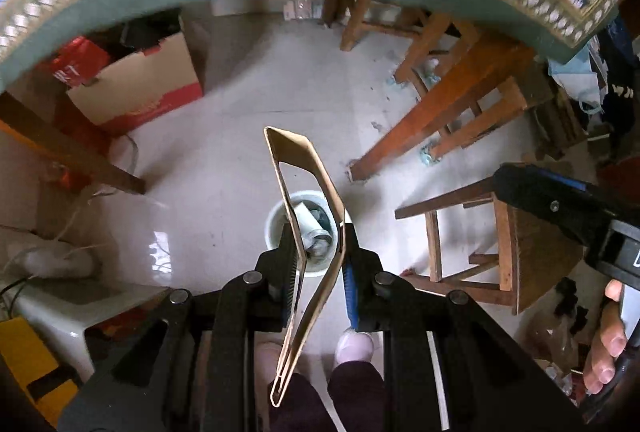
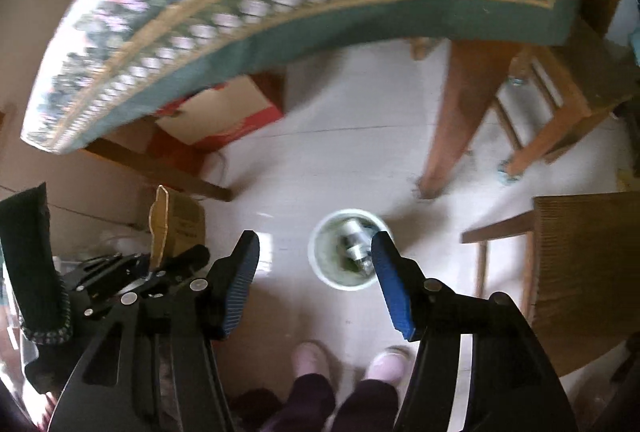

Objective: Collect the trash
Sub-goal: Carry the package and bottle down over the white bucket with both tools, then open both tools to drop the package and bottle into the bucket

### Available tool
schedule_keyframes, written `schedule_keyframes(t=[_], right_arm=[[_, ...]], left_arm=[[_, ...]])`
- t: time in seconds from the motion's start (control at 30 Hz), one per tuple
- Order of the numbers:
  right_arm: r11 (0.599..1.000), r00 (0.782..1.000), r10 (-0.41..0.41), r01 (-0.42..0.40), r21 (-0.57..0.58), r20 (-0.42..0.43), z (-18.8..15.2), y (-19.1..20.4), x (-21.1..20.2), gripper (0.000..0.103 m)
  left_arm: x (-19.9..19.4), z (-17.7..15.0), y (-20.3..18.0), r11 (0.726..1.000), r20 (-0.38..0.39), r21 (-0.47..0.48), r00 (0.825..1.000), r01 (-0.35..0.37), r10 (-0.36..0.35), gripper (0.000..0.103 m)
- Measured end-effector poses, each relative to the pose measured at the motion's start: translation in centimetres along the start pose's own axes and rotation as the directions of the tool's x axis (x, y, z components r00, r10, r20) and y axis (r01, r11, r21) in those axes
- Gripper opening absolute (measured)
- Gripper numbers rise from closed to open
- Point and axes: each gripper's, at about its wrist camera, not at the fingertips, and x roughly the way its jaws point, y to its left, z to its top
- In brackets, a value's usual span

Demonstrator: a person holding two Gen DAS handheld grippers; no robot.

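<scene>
The left gripper (image 1: 318, 244) points steeply down at the pale tiled floor (image 1: 224, 159), its jaws closed tight on a flattened, bent strip of brown cardboard (image 1: 298, 191) that runs up past the fingertips and back toward the camera. Only the left wrist view shows this grip from along the fingers, with the cardboard hanging directly over a white waste bin (image 1: 276, 228) that already holds a crumpled can and other scraps. The right wrist view shows the same cardboard (image 2: 160, 224) from the side, sticking up out of the left gripper (image 2: 160, 264) at the lower left, beside a dark knitted sleeve (image 2: 32, 256). That view alone shows the right gripper (image 2: 316, 276): its blue-padded jaws stand partly open with nothing between them, the bin (image 2: 320, 252) on the floor beyond them, partly hidden by the right-hand pad. A bench draped in a green floral cloth (image 2: 280, 11) fills the top of both views, wooden stools (image 1: 516, 252) stand to the right, and a red and tan box (image 1: 140, 87) sits under the bench. The person's pale slippers (image 2: 384, 364) show at the bottom edge.
</scene>
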Motion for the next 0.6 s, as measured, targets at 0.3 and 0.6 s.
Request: schedule_keyframes(t=[0.3,0.6], right_arm=[[0.999,0.999,-0.048,0.048,0.01,0.003,-0.2,-1.8,1.0,0.054],[0.999,0.999,-0.05,0.05,-0.008,-0.007,0.1,-1.2,0.6,0.054]], left_arm=[[6.4,0.5,-0.7,0.998,-0.086,-0.021,0.995,0.056,-0.057,0.053],[5.7,0.5,-0.3,0.999,-0.1,-0.044,0.995,0.019,-0.023,0.056]])
